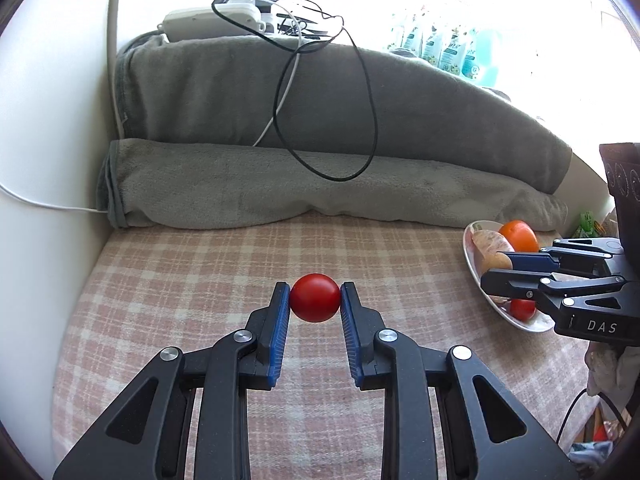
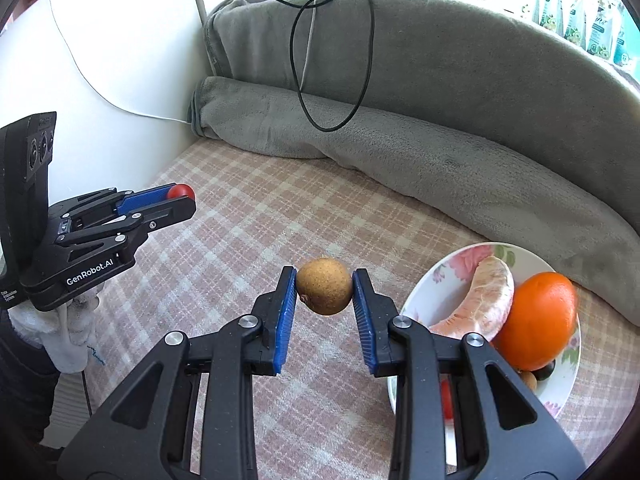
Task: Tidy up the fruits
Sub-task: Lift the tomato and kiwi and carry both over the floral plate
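Left gripper (image 1: 315, 298): jaws clamped on red tomato (image 1: 315, 298), frame centre. Right gripper (image 2: 325, 292): jaws clamped on brown fruit (image 2: 324, 291), left of plate (image 2: 448, 276) holding orange (image 2: 536, 320), lower right.

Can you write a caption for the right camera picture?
Right gripper holds a small brown fruit beside the fruit plate.

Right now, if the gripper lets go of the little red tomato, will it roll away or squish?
The red tomato looks round and smooth, so dropped on the checked cloth it would probably roll. The left gripper pinches it only at its two sides, so it might slip. It keeps its round shape between the pads, so it seems fairly firm.
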A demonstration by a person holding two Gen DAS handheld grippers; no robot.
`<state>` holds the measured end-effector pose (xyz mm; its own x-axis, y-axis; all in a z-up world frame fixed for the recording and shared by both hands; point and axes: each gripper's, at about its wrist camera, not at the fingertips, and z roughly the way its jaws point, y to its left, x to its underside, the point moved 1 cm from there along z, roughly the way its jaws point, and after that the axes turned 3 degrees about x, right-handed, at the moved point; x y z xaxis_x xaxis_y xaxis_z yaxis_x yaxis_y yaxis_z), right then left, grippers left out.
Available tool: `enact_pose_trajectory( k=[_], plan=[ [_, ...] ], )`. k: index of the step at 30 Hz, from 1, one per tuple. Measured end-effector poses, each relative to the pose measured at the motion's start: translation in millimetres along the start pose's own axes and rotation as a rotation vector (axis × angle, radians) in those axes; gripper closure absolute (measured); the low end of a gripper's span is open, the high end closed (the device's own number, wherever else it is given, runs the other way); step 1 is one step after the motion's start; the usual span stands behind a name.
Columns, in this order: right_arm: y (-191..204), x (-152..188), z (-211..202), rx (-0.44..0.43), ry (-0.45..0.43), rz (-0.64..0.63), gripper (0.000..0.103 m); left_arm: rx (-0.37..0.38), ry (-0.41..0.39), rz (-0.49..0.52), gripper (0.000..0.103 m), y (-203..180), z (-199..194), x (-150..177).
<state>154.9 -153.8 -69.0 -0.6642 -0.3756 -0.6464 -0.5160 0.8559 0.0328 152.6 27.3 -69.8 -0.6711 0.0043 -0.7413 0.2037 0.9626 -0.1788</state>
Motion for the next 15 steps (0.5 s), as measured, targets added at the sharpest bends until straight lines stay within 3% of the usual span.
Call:
enact_pose_trajectory(
  k=[15],
  plan=[
    [-33,20,-43,0.013,-0.068,0.084,0.073,0.063,-0.015,0.045,0.079,-44,-7,-3]
  ],
)
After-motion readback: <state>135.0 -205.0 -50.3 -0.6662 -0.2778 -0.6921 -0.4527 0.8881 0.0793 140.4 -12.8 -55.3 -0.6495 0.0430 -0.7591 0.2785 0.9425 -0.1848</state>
